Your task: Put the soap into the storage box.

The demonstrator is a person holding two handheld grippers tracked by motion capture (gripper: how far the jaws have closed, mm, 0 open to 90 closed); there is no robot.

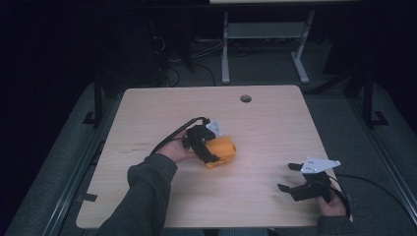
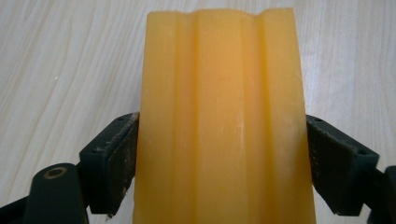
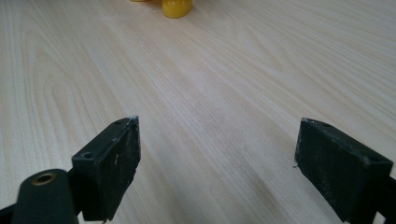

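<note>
An orange ribbed block (image 1: 222, 151) lies near the middle of the wooden table (image 1: 147, 113). My left gripper (image 1: 209, 147) is shut on it; in the left gripper view both black pads (image 2: 114, 163) press against the sides of the orange block (image 2: 224, 121). My right gripper (image 1: 290, 177) rests at the table's front right, held by a hand, its jaws wide apart with nothing between them. In the right gripper view the right gripper (image 3: 217, 163) stands open over bare wood, and a bit of the orange block (image 3: 176, 7) shows at the top edge.
A round cable hole (image 1: 245, 98) sits near the table's far edge. Cables trail from both grippers. Behind the table stand a grey desk frame (image 1: 265, 34) and dark floor. A sleeve (image 1: 142, 196) comes in at the bottom left.
</note>
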